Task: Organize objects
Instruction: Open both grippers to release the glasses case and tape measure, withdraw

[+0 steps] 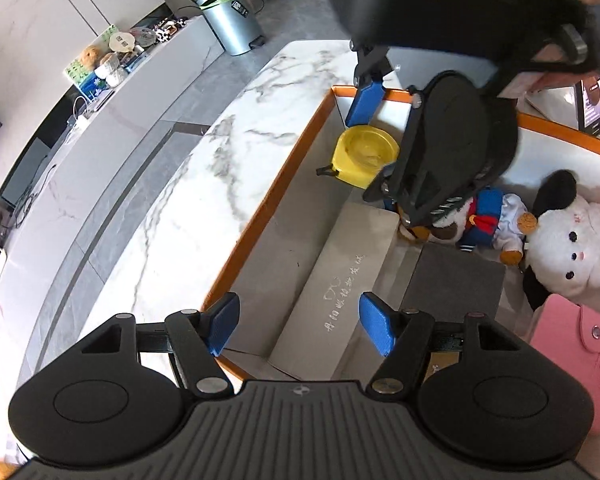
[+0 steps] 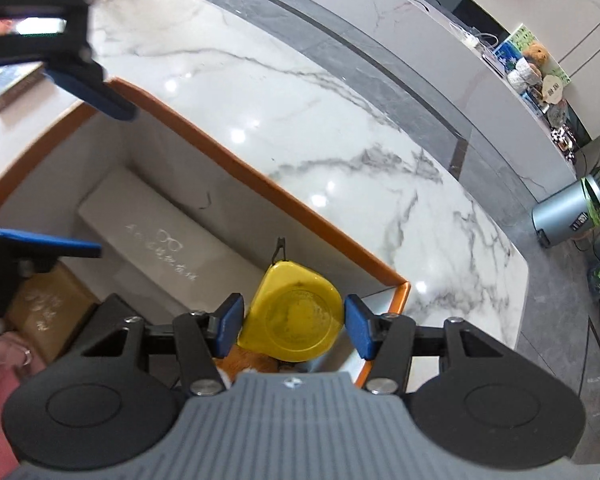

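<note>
An orange-rimmed box sits on a white marble table. Inside lie a yellow tape measure, a long grey glasses case, a dark grey case, a sailor plush toy, a white plush dog and a pink wallet. My right gripper is open, its blue fingers on either side of the tape measure with gaps showing. My left gripper is open and empty above the grey glasses case.
A brown case lies in the box beside the grey one. The marble table extends beyond the box. A grey bin with a plant stands on the floor. A phone stands past the box.
</note>
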Motion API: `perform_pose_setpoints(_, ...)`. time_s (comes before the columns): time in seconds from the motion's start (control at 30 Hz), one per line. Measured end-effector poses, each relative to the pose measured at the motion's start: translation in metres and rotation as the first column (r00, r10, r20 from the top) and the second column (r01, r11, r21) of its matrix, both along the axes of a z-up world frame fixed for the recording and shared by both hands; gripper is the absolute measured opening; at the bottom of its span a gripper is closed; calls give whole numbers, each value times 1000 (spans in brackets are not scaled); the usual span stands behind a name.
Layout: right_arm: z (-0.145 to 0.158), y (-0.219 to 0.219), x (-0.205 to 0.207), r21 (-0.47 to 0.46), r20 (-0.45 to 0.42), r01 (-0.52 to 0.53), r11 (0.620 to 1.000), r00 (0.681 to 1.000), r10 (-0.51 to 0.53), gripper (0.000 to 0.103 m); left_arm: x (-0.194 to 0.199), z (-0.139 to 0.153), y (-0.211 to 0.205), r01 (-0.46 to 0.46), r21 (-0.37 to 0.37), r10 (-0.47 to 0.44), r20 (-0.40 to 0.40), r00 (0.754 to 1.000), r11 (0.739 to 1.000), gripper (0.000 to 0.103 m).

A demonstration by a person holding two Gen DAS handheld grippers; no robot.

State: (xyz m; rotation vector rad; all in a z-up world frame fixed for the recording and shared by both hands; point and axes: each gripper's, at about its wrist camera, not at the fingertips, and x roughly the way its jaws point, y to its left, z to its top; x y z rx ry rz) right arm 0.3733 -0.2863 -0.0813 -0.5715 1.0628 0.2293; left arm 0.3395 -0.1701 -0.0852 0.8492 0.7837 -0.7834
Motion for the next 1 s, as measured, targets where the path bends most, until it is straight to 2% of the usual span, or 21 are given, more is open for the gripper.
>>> perform_pose_setpoints(0.3, -14, 7, 8, -61, 4, 37, 997, 999, -37, 57, -5, 2, 15, -25, -42, 24, -8, 1000, 999, 78)
perform_pose_setpoints(0.5, -5, 7, 5, -57, 12, 57, 997, 998, -57, 58, -5, 15, 23, -47, -84, 47, -8, 999, 995, 78)
perform_pose_setpoints(0.6, 6, 9, -3, -30, 10, 62, 998, 998, -61, 55, -10, 29, 32, -57, -119, 57, -2, 998, 991, 78)
perform_pose_setpoints(0.67, 17, 13, -9, -5, 14, 56, 998, 998, -56, 48, -15, 38, 39, -68, -141, 68, 0, 998, 988, 79)
perform_pose_setpoints(1.0, 86, 50, -56, 158, 71, -7, 987, 997, -4, 48, -49, 85, 87, -147, -164, 159, 60, 986, 976, 76)
